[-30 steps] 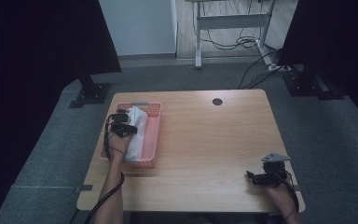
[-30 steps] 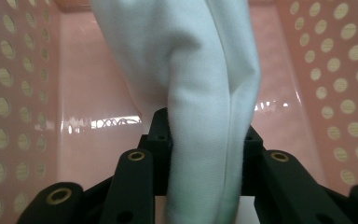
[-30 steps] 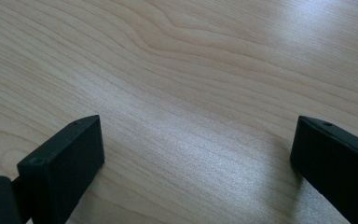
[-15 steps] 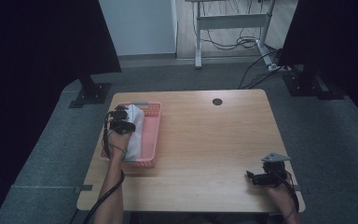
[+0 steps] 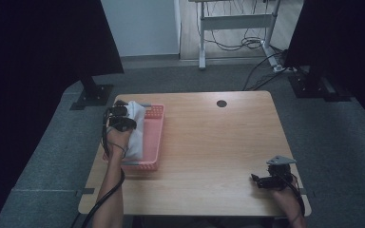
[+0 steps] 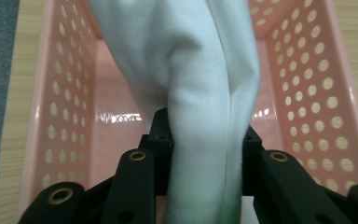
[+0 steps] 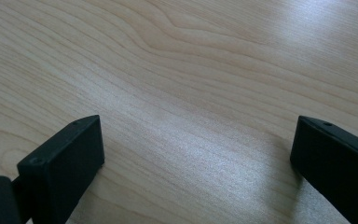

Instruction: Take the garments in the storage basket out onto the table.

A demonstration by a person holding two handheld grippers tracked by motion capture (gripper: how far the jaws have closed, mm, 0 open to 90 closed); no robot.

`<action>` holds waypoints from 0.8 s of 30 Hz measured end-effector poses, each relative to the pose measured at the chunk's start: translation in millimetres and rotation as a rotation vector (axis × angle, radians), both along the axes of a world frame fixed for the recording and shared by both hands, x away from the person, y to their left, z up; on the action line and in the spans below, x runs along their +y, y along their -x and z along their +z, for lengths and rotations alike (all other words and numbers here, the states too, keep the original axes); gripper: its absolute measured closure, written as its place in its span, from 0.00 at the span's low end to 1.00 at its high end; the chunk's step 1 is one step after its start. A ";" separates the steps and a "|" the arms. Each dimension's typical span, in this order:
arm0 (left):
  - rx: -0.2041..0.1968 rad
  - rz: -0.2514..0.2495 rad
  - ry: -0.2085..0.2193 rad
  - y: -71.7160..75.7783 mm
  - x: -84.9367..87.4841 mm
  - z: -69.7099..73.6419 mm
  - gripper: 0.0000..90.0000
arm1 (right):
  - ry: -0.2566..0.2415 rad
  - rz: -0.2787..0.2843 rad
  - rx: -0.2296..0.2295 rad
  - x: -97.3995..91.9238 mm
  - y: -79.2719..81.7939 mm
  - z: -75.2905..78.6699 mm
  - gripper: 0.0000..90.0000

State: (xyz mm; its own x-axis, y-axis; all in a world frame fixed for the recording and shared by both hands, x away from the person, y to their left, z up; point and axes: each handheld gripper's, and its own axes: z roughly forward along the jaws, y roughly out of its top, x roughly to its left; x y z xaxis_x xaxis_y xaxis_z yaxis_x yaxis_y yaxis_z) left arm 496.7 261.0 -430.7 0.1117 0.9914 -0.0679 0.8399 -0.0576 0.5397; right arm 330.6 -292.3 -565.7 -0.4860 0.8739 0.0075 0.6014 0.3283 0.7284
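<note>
A white cloth (image 6: 200, 93) was pinched by the left gripper (image 5: 119, 118) over the pink basket (image 5: 153, 142). The right gripper (image 5: 266, 179) was held spread above the table (image 5: 218, 142).

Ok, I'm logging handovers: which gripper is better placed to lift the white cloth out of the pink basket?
Left. The left gripper is over the pink basket, its jaws shut on the white cloth. The right gripper sits open and empty at the table's near right corner, far from the basket.

left gripper (image 5: 120, 117) | moved toward basket's (image 5: 155, 142) far end | white cloth (image 5: 134, 130) pulled along
</note>
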 end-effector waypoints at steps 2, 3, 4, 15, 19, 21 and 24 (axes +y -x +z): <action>-0.001 -0.001 -0.003 0.3 -0.4 1.8 0.75 | 0.000 0.000 0.000 0.0 0.0 0.0 0.03; -0.006 -0.001 -0.004 1.1 -1.1 5.4 0.75 | 0.000 0.000 0.000 0.0 0.0 0.0 0.03; -0.006 -0.002 -0.002 1.5 -1.4 7.4 0.75 | 0.000 0.000 0.000 0.0 0.0 0.0 0.03; -0.010 -0.008 0.000 5.0 -10.3 27.7 0.75 | 0.001 0.000 0.001 0.0 0.0 0.0 0.03; -0.013 -0.019 -0.006 7.3 -14.1 35.4 0.75 | 0.001 0.000 0.001 0.0 0.0 0.0 0.03; -0.017 -0.023 -0.003 8.8 -16.5 39.0 0.75 | 0.000 0.000 0.001 0.0 0.0 0.0 0.03; -0.024 -0.026 -0.001 10.1 -18.6 42.2 0.75 | 0.001 0.000 0.001 0.0 0.0 0.0 0.03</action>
State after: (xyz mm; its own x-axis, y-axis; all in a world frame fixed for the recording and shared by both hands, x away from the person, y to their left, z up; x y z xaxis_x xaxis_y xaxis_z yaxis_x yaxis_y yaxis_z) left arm 486.6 242.4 -388.5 0.1386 0.9883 -0.0640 0.8249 -0.0794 0.5597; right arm 330.6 -292.3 -565.7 -0.4860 0.8739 0.0073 0.6019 0.3286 0.7278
